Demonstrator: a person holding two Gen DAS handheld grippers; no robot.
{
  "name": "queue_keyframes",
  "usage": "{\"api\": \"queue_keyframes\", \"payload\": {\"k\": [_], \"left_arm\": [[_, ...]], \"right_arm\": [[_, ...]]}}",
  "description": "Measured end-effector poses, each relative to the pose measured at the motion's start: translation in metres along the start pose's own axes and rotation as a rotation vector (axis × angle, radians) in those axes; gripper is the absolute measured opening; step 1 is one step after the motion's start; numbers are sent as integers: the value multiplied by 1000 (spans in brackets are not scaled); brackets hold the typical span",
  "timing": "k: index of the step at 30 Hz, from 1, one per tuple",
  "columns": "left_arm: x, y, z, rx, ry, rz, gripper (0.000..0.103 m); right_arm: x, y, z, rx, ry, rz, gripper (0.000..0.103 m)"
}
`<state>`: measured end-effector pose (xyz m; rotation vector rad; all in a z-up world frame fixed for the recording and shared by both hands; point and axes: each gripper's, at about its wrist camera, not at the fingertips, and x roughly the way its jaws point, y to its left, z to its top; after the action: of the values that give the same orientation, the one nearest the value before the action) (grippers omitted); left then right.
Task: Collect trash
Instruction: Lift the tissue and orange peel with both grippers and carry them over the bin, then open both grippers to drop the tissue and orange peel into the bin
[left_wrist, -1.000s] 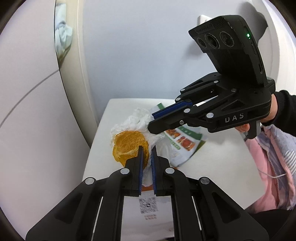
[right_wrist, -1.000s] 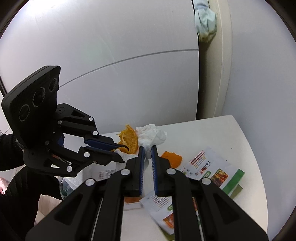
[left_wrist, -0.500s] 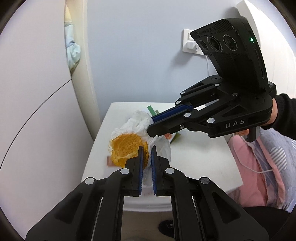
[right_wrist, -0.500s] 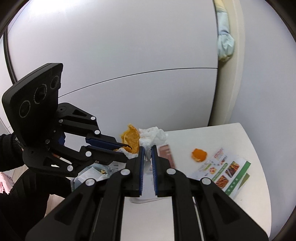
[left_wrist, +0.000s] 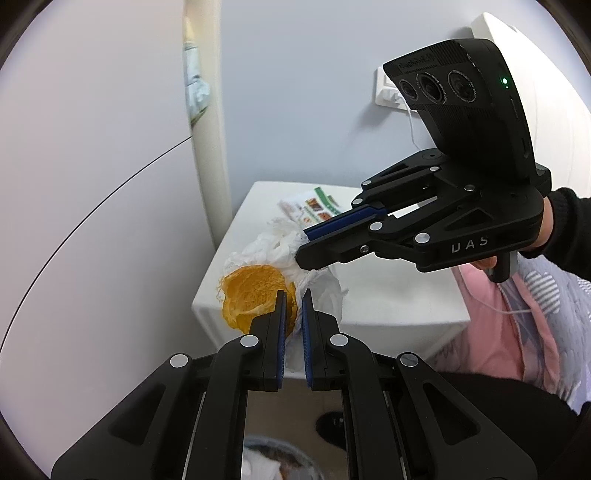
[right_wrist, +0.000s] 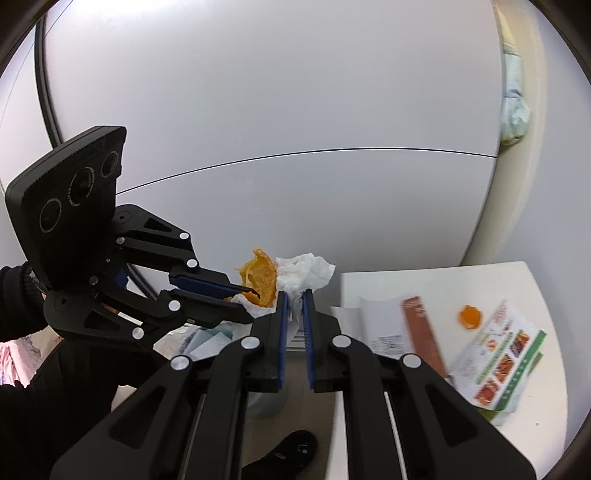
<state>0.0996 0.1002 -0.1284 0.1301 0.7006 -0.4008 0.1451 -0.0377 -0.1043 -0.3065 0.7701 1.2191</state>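
I hold the crumpled white tissue (left_wrist: 284, 247) between my two claws, clear of the table: my left claw (left_wrist: 293, 295) is pressed nearly together on its lower edge, and my right claw (right_wrist: 293, 297) pinches the other edge the same way. The tissue is thin, wrinkled and limp, and cradled in it sits an orange peel (left_wrist: 255, 295), cupped, bright and stringy with pith. In the left view the right claw's black fingers with their blue pads come in from three o'clock and cover part of the tissue. The white table (right_wrist: 436, 280), smooth and square-cornered, lies at three o'clock in the right view, bearing a glossy printed leaflet (right_wrist: 502, 358) with green edging, a brown strip of card (right_wrist: 421, 332) and a small scrap of orange peel (right_wrist: 470, 316). At six o'clock below my left claw a bin (left_wrist: 269, 461) shows, dim, with paper inside.
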Motion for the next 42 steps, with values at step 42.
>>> {"api": "queue_keyframes", "payload": {"k": [42], "left_arm": [[46, 67, -271, -403, 318, -6, 7]], "right_arm": [[268, 77, -131, 63, 446, 197, 10]]}}
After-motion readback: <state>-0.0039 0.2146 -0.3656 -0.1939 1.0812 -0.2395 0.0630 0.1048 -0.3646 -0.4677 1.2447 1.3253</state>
